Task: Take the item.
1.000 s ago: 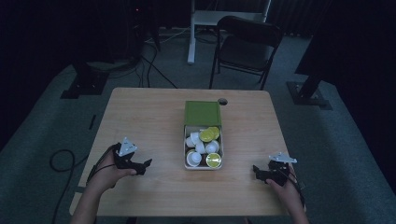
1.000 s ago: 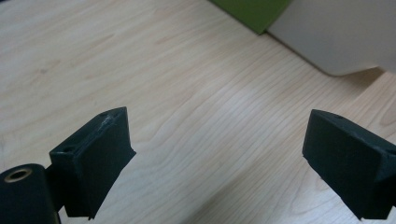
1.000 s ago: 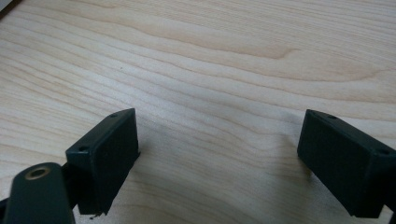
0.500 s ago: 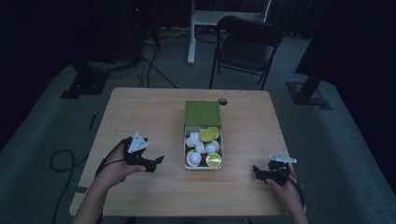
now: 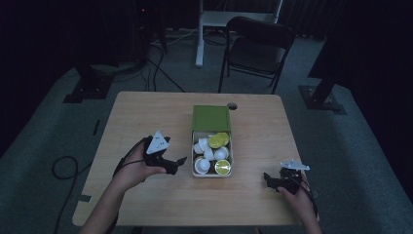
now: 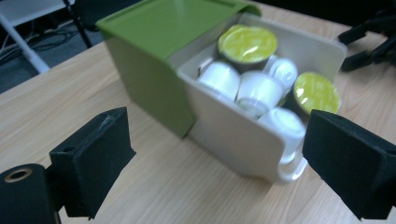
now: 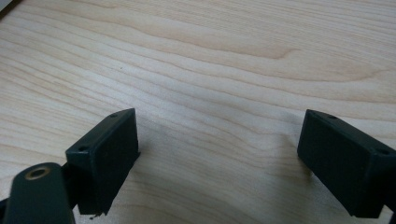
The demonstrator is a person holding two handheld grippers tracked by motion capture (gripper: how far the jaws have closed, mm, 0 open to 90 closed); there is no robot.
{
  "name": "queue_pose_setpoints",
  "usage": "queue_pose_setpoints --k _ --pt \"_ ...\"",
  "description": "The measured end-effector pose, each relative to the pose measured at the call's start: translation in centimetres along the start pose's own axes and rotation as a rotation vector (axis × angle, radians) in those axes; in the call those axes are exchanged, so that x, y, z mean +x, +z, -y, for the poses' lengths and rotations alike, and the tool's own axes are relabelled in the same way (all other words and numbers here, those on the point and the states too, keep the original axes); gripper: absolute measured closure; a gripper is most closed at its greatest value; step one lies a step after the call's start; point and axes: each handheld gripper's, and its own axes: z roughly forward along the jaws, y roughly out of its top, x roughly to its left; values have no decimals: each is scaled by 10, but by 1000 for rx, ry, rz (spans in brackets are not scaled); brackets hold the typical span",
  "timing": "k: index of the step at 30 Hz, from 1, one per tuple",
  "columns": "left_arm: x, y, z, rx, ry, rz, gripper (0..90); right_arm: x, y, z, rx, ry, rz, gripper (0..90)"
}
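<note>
A green box (image 5: pixel 211 118) (image 6: pixel 154 51) with a white drawer (image 5: pixel 212 173) (image 6: pixel 243 135) pulled out stands mid-table. The drawer holds several capsules (image 5: pixel 209 154) (image 6: pixel 254 86), some white, some with yellow-green lids (image 5: pixel 222 167) (image 6: pixel 248 43). My left gripper (image 5: pixel 179 163) (image 6: pixel 219 168) hovers just left of the drawer, jaws open and empty, pointing at its front corner. My right gripper (image 5: pixel 269 179) (image 7: pixel 217 163) rests low over bare wood at the front right, jaws open with nothing between them. It also appears far off as a dark shape (image 6: pixel 369 42) in the left gripper view.
The wooden table (image 5: pixel 146 122) has a small round hole (image 5: pixel 232 106) behind the box. A black chair (image 5: pixel 258 48) and a white table leg (image 5: pixel 199 34) stand beyond the far edge. Cables (image 5: pixel 63 165) trail on the floor at the left.
My left gripper has moved right toward the drawer and risen a little. The right gripper has stayed where it was.
</note>
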Motion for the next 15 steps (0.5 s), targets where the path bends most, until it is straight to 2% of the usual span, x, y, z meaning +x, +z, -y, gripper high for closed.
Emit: queue_pose_setpoints --k 4,9,15 --pt "-5 7 -7 -13 16 7 82 0 0 0 0 0 0 120" --pt "-12 15 -16 -34 9 43 82 0 0 0 -1 -1 0 120" --pt "-21 26 -27 -31 42 70 82 0 0 0 0 1 0 120"
